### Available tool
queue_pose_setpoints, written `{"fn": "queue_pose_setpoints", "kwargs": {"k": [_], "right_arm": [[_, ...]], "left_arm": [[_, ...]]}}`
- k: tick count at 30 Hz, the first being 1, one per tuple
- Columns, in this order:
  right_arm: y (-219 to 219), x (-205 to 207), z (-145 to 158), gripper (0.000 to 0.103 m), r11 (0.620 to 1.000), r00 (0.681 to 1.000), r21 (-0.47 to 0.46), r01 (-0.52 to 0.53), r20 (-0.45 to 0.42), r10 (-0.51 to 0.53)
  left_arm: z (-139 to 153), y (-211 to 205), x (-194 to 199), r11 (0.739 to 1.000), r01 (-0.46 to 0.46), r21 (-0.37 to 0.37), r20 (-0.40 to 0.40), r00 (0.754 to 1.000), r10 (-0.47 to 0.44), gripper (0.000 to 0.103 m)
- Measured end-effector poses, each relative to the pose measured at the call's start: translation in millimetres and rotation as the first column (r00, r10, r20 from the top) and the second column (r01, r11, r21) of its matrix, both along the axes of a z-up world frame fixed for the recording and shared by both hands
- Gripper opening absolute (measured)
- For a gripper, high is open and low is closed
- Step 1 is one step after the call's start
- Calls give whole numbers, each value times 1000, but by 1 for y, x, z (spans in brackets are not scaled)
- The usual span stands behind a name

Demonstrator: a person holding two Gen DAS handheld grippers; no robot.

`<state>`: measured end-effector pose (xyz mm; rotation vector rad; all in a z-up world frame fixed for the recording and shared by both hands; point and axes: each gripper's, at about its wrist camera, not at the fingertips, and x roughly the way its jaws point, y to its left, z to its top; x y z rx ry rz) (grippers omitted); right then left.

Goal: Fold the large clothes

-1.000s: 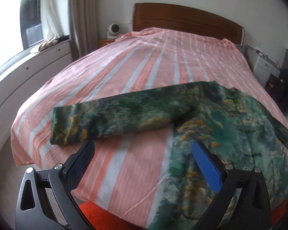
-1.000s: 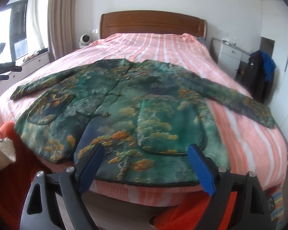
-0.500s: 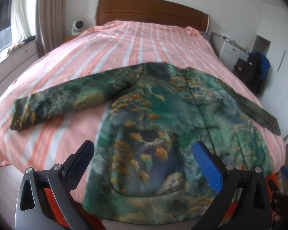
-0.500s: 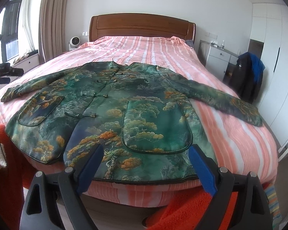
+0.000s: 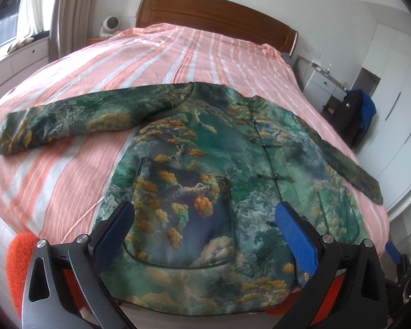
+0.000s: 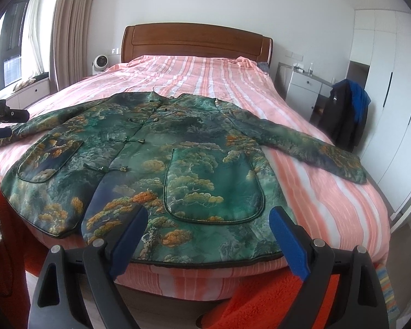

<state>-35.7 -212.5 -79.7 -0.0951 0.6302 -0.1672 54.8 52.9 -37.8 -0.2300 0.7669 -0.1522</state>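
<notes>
striped pink bedding (image 6: 260,87) covers the bed that fills both views. left gripper (image 5: 205,219) has its blue pads spread wide, gripping nothing, hanging over the hem and a patch pocket. right gripper (image 6: 205,227) is likewise wide apart and empty above the hem's other side. green printed jacket (image 6: 156,159) lies flat, front up, collar toward the wooden headboard (image 6: 197,41), hem at the foot edge, sleeves stretched out crosswise.
</notes>
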Motion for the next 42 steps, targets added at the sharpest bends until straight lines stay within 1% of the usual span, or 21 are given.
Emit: {"fn": "queue_pose_setpoints", "kwargs": {"k": [4, 6, 7, 9, 12, 18, 21, 26, 29, 35, 39, 42], "right_arm": [[-1, 0, 1, 89, 1000, 1000, 3, 1, 15, -1], [-1, -1, 2, 91, 1000, 1000, 6, -1, 25, 1], [-1, -1, 2, 95, 1000, 1000, 4, 0, 29, 0], [0, -2, 3, 97, 1000, 999, -3, 2, 37, -2], [0, -2, 4, 97, 1000, 999, -4, 0, 40, 0], [-1, -2, 5, 98, 1000, 999, -3, -3, 47, 3], [1, -3, 5, 102, 1000, 999, -11, -14, 52, 14], [1, -2, 4, 102, 1000, 998, -2, -29, 49, 30], [-2, -3, 3, 102, 999, 998, 27, -34, 53, 32], [-8, 1, 0, 102, 996, 998, 71, -46, 38, 43], [-6, 0, 1, 102, 996, 998, 73, -54, 48, 50], [-10, 3, -1, 102, 995, 999, 85, -46, 25, 44]], "left_arm": [[3, -8, -3, 997, 1, 78, 29, 1000, -3, 102], [3, -10, -3, 995, 13, 100, 36, 999, -17, 102], [3, -10, -3, 995, 18, 102, 37, 999, -22, 102], [3, -11, -4, 995, 22, 99, 40, 999, -26, 102], [4, -11, -6, 995, 25, 97, 53, 998, -30, 102], [8, -19, -10, 988, 30, 151, 97, 994, -45, 102], [8, -22, -9, 985, 38, 170, 97, 994, -55, 102], [2, -28, -8, 978, 40, 207, 81, 995, -57, 102], [1, -30, -7, 976, 42, 215, 75, 995, -60, 102], [2, -34, -6, 972, 32, 234, 96, 994, -56, 102], [-5, -34, -4, 972, 22, 234, 74, 996, -41, 102], [-14, -30, -4, 976, 8, 219, 54, 998, -21, 102]]}}
